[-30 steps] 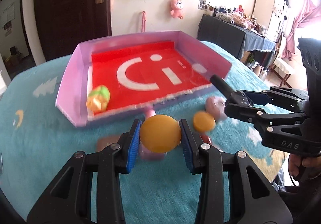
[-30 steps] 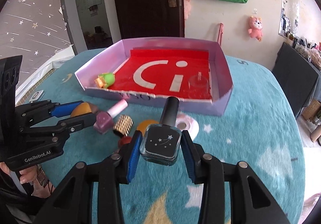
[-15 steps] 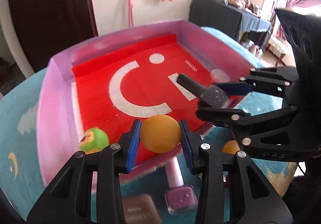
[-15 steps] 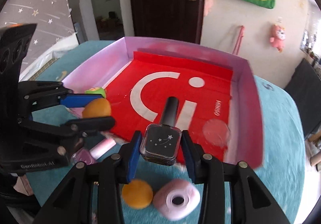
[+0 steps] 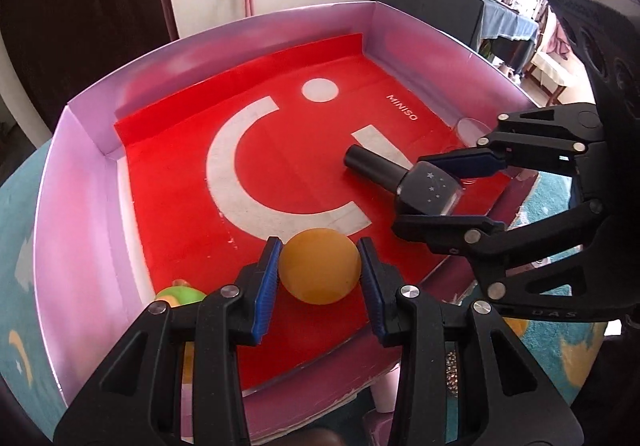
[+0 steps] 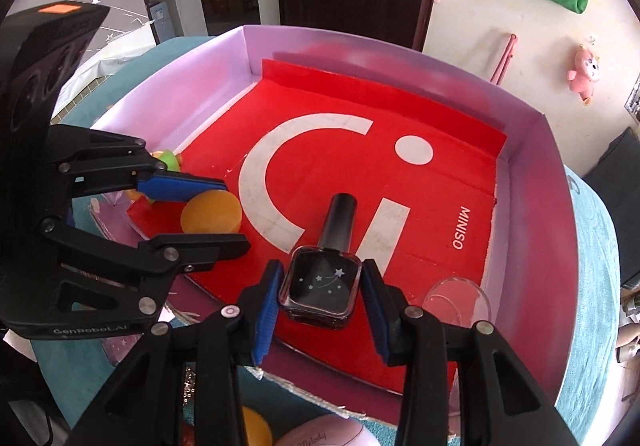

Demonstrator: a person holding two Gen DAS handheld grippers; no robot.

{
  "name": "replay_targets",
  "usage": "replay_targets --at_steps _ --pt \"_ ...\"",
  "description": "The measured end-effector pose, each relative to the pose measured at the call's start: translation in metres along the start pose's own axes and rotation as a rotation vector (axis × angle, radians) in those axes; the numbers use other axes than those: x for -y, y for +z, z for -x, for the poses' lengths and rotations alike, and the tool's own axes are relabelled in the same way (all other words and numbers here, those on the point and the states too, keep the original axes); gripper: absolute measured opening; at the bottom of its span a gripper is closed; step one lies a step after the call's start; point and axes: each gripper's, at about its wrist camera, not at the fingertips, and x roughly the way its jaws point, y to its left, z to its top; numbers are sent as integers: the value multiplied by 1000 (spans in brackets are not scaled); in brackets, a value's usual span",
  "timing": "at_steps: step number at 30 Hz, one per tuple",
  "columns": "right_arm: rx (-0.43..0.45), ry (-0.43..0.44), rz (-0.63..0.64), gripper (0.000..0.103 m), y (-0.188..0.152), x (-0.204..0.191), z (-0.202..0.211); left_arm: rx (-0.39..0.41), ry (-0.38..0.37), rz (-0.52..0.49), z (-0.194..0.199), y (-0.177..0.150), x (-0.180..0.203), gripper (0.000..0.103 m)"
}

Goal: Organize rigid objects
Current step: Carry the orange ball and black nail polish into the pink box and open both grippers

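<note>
My left gripper (image 5: 319, 272) is shut on an orange ball (image 5: 319, 271), held over the near part of the red floor of a lilac-walled box (image 5: 80, 182). The same ball (image 6: 211, 213) shows between the left fingers in the right wrist view. My right gripper (image 6: 320, 288) is shut on a dark nail polish bottle (image 6: 320, 286) with stars and a black cap, over the box's near right part. From the left wrist view that bottle (image 5: 430, 188) sits in the right gripper (image 5: 448, 192). A green and orange toy (image 5: 180, 294) lies in the box's near left corner.
A clear round lid (image 6: 458, 300) lies inside the box (image 6: 532, 174) by its right wall. Outside the near wall, on the teal cloth (image 6: 592, 286), lie another orange ball (image 6: 254, 428), a pink round case (image 6: 324, 436) and a pink-capped bottle (image 5: 386, 390).
Both grippers have moved forward from above the cloth to over the box floor, each carrying its object. The loose items on the cloth have dropped to the bottom edge of both views.
</note>
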Motion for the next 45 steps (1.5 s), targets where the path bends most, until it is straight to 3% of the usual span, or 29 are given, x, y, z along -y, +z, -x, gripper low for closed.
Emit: replay_targets --at_steps 29,40,45 --pt "-41 -3 12 42 0 7 -8 -15 31 -69 -5 1 8 36" --pt "-42 1 10 43 0 6 -10 -3 42 -70 -4 -1 7 42" --pt "-42 1 7 44 -1 8 -9 12 57 -64 -2 0 5 51"
